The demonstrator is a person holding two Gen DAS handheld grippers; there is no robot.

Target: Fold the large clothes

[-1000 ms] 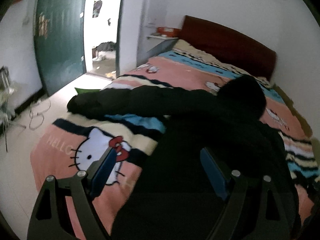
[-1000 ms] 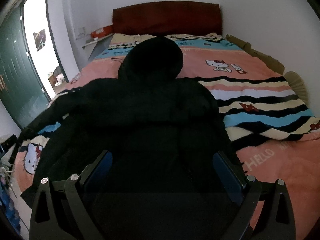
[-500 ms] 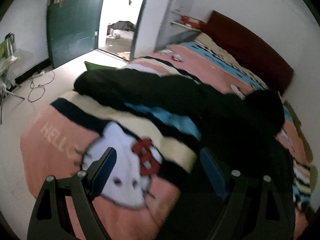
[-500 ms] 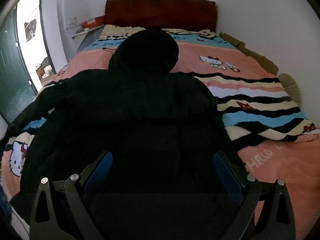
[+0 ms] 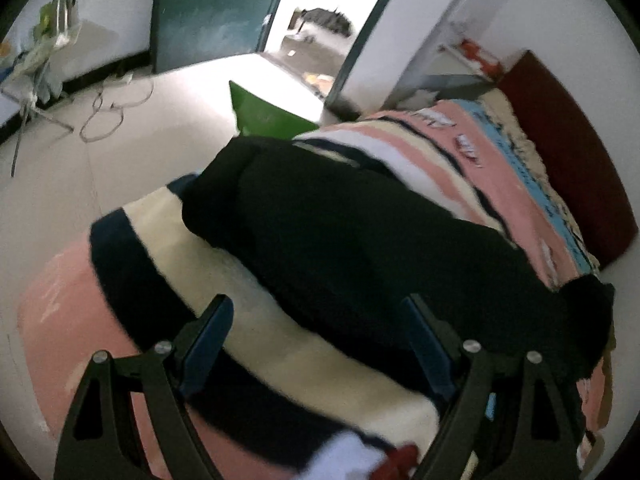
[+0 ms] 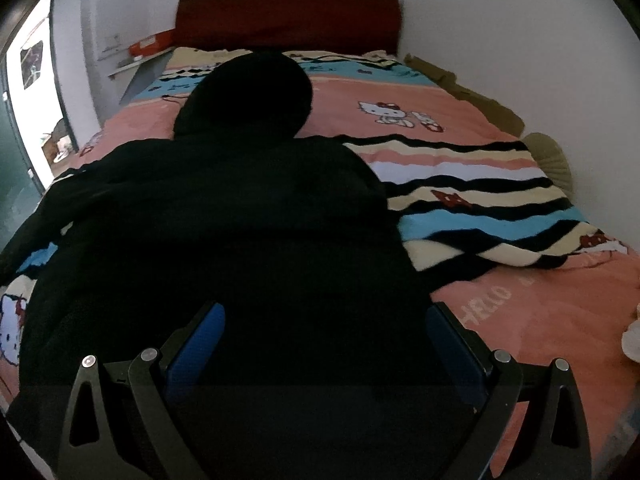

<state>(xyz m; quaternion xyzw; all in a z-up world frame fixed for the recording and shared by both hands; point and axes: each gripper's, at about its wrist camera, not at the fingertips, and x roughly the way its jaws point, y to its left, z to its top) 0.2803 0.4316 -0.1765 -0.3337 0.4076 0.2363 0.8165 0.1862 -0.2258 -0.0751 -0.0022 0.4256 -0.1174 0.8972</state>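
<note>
I'm holding my left gripper (image 5: 318, 340) with its blue pads spread wide and nothing between them, hovering over the left edge of the bed (image 5: 132, 280), pointing at the outstretched sleeve (image 5: 304, 216) of the black hooded jacket (image 5: 460, 280). The sleeve is running toward the left edge of the bed, its cuff end lying near that edge over the cream and navy stripes of the blanket (image 5: 280, 360). The jacket is looking thick and puffy, so I'm judging it soft, bulky, fairly light for its size, likely to spring back and slide on itself when folded. Best hold looks like the cuff end or a pinch of the sleeve's outer fabric, not the padded bulk. My right gripper (image 6: 325, 344) is also spread wide and empty, sitting low over the jacket's lower body near the foot edge of the bed. The left wrist view is showing the sleeve's full run, a green object (image 5: 268, 114) on the floor beside the bed, and the open doorway (image 5: 320, 12); it's blurred. The right wrist view is showing what the left is missing: the hood (image 6: 248, 96) pointing toward the headboard (image 6: 288, 16), the torso lying flat along the bed's left half, and the right side of the bed bare of clothing.
</note>
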